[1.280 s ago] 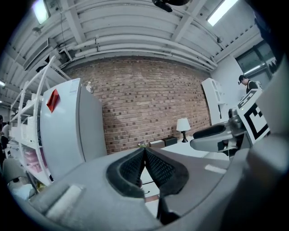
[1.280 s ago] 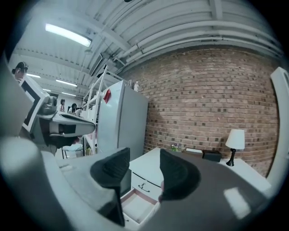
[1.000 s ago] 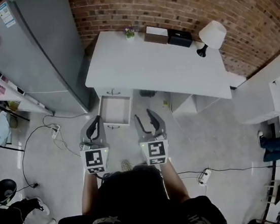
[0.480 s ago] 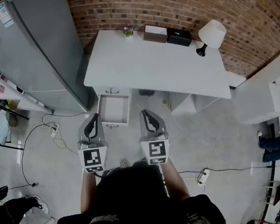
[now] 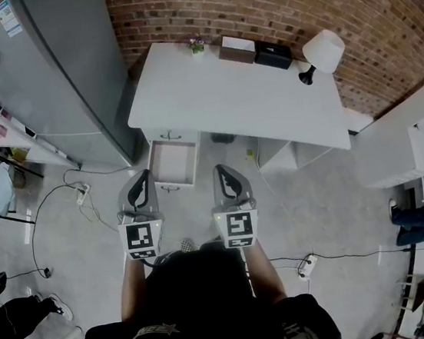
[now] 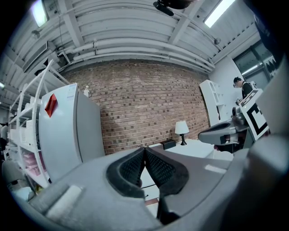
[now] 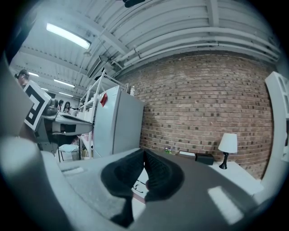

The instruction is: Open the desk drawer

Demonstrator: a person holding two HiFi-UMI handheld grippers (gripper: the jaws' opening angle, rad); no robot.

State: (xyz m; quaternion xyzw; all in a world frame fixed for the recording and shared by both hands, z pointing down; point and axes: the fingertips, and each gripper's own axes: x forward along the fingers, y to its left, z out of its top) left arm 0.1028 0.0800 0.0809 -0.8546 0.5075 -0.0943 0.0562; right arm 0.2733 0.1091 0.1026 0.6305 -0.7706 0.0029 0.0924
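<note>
With your left claw clenched empty and right claw just closed empty, the pulled-out drawer lies directly ahead of the left claw.

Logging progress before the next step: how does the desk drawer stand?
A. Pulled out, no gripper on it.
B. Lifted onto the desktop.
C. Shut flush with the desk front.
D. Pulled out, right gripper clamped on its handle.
A: in the head view the drawer juts out under the desk's left end, while the left gripper is shut and the right gripper has just closed, both on nothing.
</note>
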